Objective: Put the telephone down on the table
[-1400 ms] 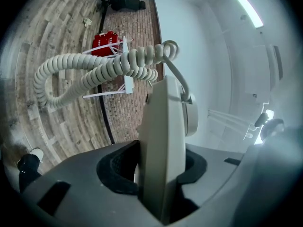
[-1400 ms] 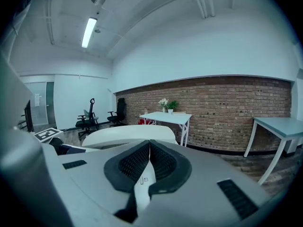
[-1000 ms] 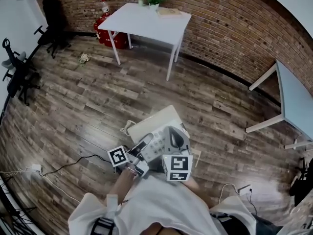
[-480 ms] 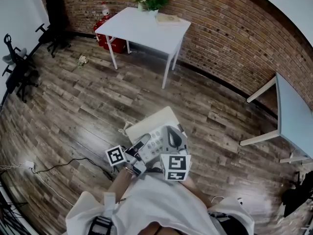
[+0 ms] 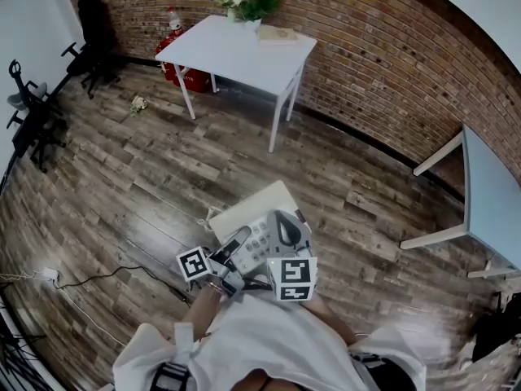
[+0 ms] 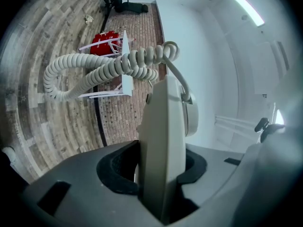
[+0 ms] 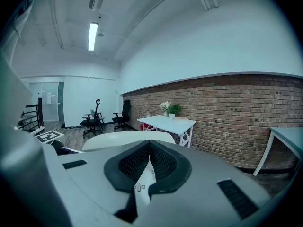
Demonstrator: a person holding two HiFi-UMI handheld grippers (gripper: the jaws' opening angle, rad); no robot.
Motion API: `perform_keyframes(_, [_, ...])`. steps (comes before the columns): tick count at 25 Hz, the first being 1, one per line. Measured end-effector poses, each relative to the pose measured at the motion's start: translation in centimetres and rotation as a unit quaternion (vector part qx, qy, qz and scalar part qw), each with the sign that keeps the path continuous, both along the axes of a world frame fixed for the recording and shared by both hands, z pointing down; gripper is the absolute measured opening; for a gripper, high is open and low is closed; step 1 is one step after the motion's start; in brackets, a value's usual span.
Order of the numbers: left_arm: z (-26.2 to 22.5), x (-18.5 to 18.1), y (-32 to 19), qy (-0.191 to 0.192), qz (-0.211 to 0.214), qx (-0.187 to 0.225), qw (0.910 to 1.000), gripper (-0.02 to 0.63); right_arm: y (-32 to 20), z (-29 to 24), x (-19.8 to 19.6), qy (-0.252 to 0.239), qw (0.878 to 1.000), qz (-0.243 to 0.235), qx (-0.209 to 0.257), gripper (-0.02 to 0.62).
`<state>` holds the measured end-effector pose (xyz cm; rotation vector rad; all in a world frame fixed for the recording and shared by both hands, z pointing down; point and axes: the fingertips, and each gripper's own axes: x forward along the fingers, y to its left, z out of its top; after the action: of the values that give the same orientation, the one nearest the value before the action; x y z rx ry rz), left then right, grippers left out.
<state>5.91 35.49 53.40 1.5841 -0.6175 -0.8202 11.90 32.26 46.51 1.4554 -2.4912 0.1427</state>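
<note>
The worktop (image 5: 236, 47) has been brought closer, yet the telephone (image 5: 262, 236) is carried well short of it. Jaws of the left gripper (image 6: 161, 174) are clamped on the handset (image 6: 163, 122); those of the right gripper (image 7: 147, 169) are pinched on the telephone's thin edge. More ground must be covered before set-down.

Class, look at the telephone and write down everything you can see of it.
The telephone is a pale grey plastic desk set with a keypad face, its handset lying on it and a coiled cord looping off one side. It is held in the air above the wooden floor, keypad up, not on any table. The left gripper is clamped on a thick edge of it, the right gripper on a thin edge.
</note>
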Motion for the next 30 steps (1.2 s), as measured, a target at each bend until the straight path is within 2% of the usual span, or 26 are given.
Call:
perform_keyframes(7, [-0.2,1.0,-0.5,0.005,-0.007,0.000,1.0000,0.175,0.0,0.3,1.3,0.000,1.000,-0.002,-0.007,0.026])
perform_keyframes(11, [-0.3,1.0,-0.8,0.003,-0.012,0.001,0.9999,0.175,-0.2,0.3,1.7,-0.024,1.000,0.003,-0.018,0.026])
perform_keyframes(18, [0.1,1.9,-1.4,-0.005,-0.001,0.001,1.0000,0.175,-0.8,0.7,2.1,-0.032,0.999,0.010,-0.019,0.026])
perform_keyframes(30, [0.7,2.1,-7.1,0.003,0.026,0.001,0.9997,0.175,-6.2,1.6,2.6,-0.023,0.999,0.036,-0.026,0.026])
